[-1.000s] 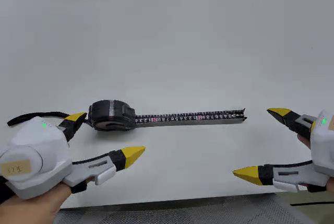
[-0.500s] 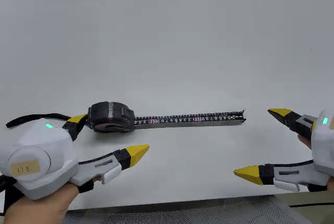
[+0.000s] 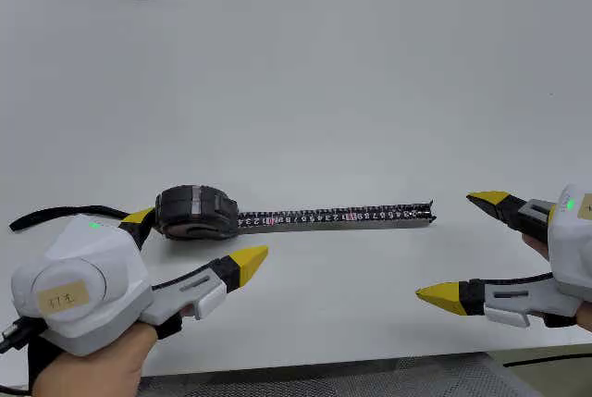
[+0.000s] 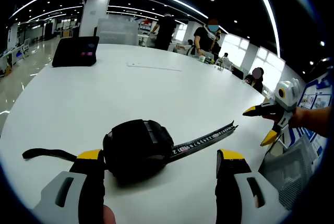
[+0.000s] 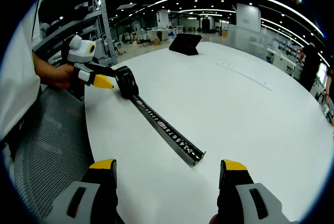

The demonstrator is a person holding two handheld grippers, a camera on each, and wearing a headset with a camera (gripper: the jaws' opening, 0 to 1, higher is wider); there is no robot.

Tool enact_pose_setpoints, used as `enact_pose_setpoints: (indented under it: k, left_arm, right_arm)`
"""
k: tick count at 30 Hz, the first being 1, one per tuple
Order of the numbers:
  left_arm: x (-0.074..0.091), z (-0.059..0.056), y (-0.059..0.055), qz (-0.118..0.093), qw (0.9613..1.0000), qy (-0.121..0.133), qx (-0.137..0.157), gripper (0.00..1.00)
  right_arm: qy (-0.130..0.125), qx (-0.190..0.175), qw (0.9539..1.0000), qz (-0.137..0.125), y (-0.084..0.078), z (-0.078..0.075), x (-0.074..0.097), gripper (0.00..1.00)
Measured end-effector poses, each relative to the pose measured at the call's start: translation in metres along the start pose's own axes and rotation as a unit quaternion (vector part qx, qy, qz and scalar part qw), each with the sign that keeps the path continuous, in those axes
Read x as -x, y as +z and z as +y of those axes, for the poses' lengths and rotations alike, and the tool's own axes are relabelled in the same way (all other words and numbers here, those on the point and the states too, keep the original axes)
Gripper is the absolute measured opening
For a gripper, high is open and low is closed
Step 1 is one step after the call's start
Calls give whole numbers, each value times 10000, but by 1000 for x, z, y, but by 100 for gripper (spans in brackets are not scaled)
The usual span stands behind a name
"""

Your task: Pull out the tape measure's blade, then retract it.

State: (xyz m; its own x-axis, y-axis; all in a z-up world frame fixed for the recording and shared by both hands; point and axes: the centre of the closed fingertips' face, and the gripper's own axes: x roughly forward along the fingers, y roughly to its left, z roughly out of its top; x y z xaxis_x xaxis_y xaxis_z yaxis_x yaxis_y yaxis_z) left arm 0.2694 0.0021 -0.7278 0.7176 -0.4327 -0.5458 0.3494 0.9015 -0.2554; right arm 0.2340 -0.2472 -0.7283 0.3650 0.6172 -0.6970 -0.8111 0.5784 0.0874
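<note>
Blade (image 3: pixel 338 217): black w/ white scale nos. along its length, some in red, mostly too small to read. In left gripper view, the no. nearest the case (image 4: pixel 136 145) looks like a "2". Sticker (image 3: pixel 65 297) on left gripper (image 3: pixel 196 237) housing: handwritten chars, illegible.

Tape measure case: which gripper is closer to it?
Left. The left gripper has its open jaws either side of the case; the right gripper sits open past the blade's far end.
</note>
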Motion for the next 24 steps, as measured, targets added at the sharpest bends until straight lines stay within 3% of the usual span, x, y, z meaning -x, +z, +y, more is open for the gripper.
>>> enact_pose_setpoints:
  k: [3, 10, 14, 17, 24]
  left_arm:
    - [-3, 2, -1, 6, 9999, 117, -3, 83]
    - [-8, 9, 0, -67, 9983, 488, 298, 77]
    - [-10, 15, -3, -20, 9974, 673, 247, 71]
    - [-12, 19, -3, -71, 9960, 757, 460, 67]
    - [-17, 22, -4, -41, 9945, 913, 518, 66]
  right_arm:
    - [51, 36, 10000, -14, 0, 0, -1, 74]
    - [45, 105, 9999, 35, 0, -5, -1, 69]
    - [44, 122, 9999, 47, -1, -8, -2, 68]
    - [34, 126, 9999, 48, 0, -10, -2, 67]
    - [52, 176, 9998, 68, 0, -12, -4, 65]
